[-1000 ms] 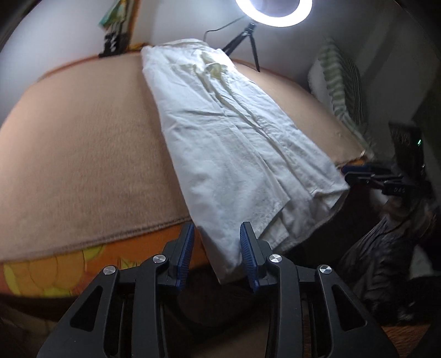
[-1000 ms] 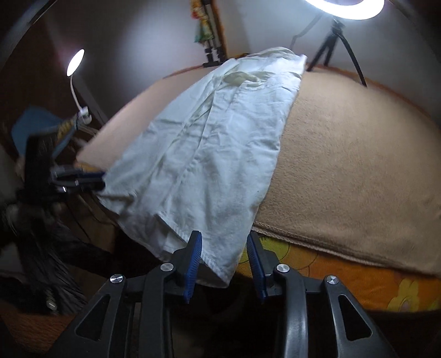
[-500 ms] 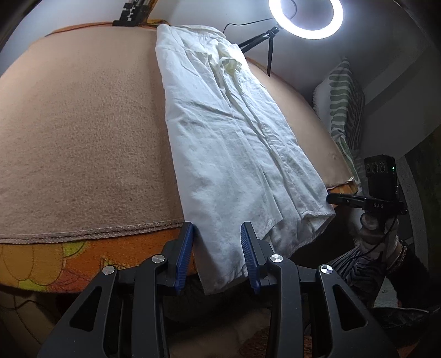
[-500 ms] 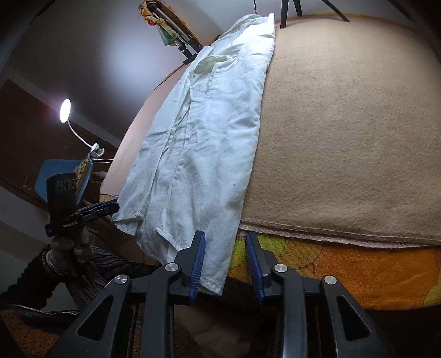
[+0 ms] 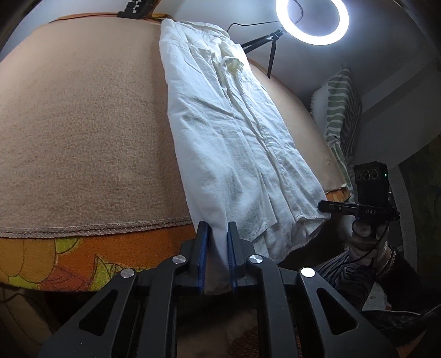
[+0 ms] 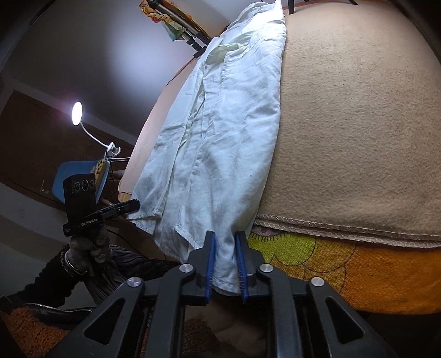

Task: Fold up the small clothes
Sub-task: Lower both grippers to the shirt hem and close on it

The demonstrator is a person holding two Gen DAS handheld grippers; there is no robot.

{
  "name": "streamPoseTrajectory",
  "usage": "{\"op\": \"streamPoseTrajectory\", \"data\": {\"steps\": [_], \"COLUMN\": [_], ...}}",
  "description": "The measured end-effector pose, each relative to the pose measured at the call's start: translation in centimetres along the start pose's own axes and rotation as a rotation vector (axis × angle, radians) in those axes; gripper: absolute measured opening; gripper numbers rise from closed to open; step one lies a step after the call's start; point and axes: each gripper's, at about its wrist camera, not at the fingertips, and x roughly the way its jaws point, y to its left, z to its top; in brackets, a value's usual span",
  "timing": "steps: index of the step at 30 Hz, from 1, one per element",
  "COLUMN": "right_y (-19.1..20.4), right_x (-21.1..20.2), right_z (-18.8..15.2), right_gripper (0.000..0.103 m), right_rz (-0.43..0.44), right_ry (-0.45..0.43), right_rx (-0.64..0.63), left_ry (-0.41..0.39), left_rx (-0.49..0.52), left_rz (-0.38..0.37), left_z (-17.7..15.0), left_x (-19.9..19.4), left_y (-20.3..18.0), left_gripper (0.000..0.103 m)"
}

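Left gripper (image 5: 216,257) pinches the white shirt (image 5: 234,143) hem at 6 o'clock. Right gripper (image 6: 224,265) clamps the hem's other corner; the shirt runs toward 12 o'clock on the tan blanket (image 5: 82,124).

Bare blanket (image 5: 82,124) lies open beside the shirt (image 5: 234,143) — ring light (image 5: 312,22) crowds the far edge.

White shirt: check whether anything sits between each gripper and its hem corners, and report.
Nothing visible does. The left gripper and the right gripper each already have a hanging hem corner of the white shirt between their fingers, at the edge of the tan blanket.
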Motion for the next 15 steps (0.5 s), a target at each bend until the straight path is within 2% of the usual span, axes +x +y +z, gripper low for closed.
{"op": "streamPoseTrajectory", "data": {"steps": [4,10,15], "right_y": [0.1,1.0,1.7], "right_x": [-0.8,-1.7,-2.0], "right_z": [0.2,1.4,3.2], "right_gripper": [0.005,0.005,0.004], "right_rz": [0.056,0.132,0.153], "right_ry": [-0.035,-0.105,-0.153], "right_rx": [0.037,0.071,0.089], "left_ry": [-0.017,-0.057,-0.114], "left_rx": [-0.042,-0.083,-0.092], "left_rz": [-0.055,-0.123,-0.158], "left_z": [0.2,1.1,3.1], "left_x": [-0.5,-1.4,-2.0], "left_y": [0.2,-0.1,-0.6], "left_gripper": [0.006,0.004,0.004]}}
